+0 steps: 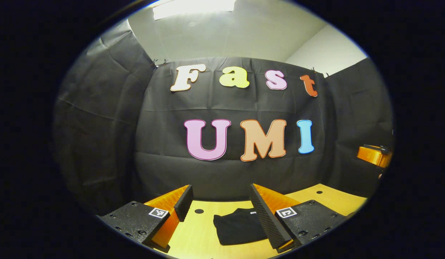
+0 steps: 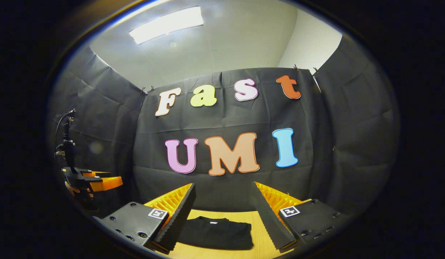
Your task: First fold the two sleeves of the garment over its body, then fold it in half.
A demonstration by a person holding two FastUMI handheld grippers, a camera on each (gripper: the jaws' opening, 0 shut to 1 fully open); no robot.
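A black garment [image 1: 238, 226] lies folded into a compact rectangle on the wooden table [image 1: 326, 199]. In the left gripper view it sits low between my left gripper's fingers, closer to the right one. My left gripper [image 1: 220, 203] is open above the table, holding nothing. In the right gripper view the same garment [image 2: 217, 233] lies flat between the fingers, toward the left one. My right gripper [image 2: 222, 205] is open and holds nothing. The right gripper [image 1: 375, 154] also appears at the far right of the left gripper view, and the left gripper [image 2: 86, 181] at the far left of the right gripper view.
The black cloth wall [image 1: 226, 172] closes the booth right behind the table's far edge. Small dark holes [image 1: 198, 211] dot the wooden tabletop. A ceiling light [image 2: 166, 24] shines overhead.
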